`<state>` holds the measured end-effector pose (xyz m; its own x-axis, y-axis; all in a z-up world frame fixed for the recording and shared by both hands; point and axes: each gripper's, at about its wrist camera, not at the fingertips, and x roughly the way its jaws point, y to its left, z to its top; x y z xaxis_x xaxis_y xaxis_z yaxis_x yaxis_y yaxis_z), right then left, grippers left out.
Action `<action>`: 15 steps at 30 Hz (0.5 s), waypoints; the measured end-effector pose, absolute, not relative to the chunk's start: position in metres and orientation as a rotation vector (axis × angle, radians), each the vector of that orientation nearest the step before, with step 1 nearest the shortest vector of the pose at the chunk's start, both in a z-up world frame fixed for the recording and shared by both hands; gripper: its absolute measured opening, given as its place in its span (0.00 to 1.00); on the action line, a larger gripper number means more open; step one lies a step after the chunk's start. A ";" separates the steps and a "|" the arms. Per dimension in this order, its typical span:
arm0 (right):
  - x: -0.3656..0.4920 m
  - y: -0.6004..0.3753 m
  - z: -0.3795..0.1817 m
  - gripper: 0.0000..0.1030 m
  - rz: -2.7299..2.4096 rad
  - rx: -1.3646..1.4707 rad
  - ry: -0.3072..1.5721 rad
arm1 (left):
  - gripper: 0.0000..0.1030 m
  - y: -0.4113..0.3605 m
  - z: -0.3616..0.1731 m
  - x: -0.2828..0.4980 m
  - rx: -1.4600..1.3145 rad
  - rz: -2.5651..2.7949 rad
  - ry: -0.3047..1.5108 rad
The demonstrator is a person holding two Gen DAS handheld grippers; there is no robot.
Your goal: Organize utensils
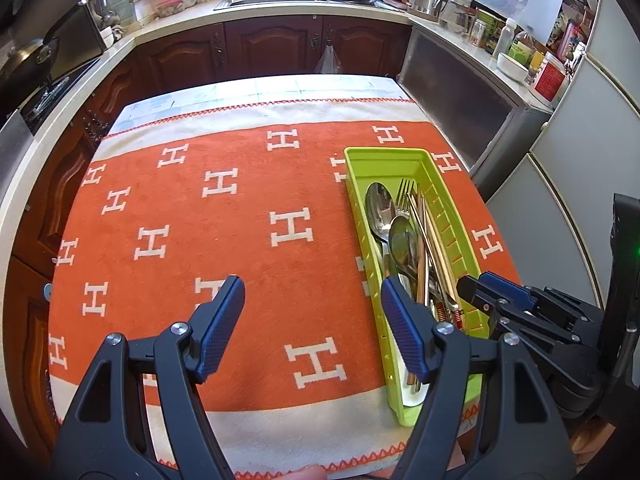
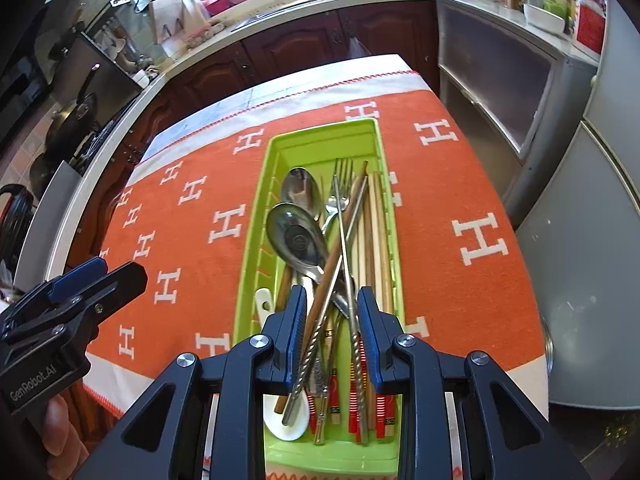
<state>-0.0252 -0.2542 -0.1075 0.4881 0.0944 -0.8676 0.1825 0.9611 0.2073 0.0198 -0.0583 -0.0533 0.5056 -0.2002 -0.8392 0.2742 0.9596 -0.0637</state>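
A lime-green plastic tray (image 2: 320, 130) lies lengthwise on the orange cloth, and it also shows at the right of the left wrist view (image 1: 384, 154). It holds two metal spoons (image 2: 294, 232), a fork (image 2: 343, 172), wooden chopsticks (image 2: 376, 220), crossed metal chopsticks (image 2: 344, 232) and a white ceramic spoon (image 2: 286, 420). My right gripper (image 2: 332, 292) hovers over the tray's near half, pointing steeply down. Its pads stand a little apart with chopstick handles lying loose between them, not pressed. My left gripper (image 1: 312, 284) is wide open over bare cloth, left of the tray, holding nothing.
The orange cloth with white H marks (image 1: 224, 240) covers a small table. Dark wood cabinets and a counter with a sink (image 1: 272, 0) wrap round the back and left. A grey fridge (image 1: 580, 184) stands close on the right. A hand (image 2: 60, 432) holds the left gripper.
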 end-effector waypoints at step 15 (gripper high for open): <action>-0.053 -0.228 -0.054 0.35 0.002 0.246 0.953 | 0.68 -0.034 -0.017 -0.017 0.074 -0.262 0.910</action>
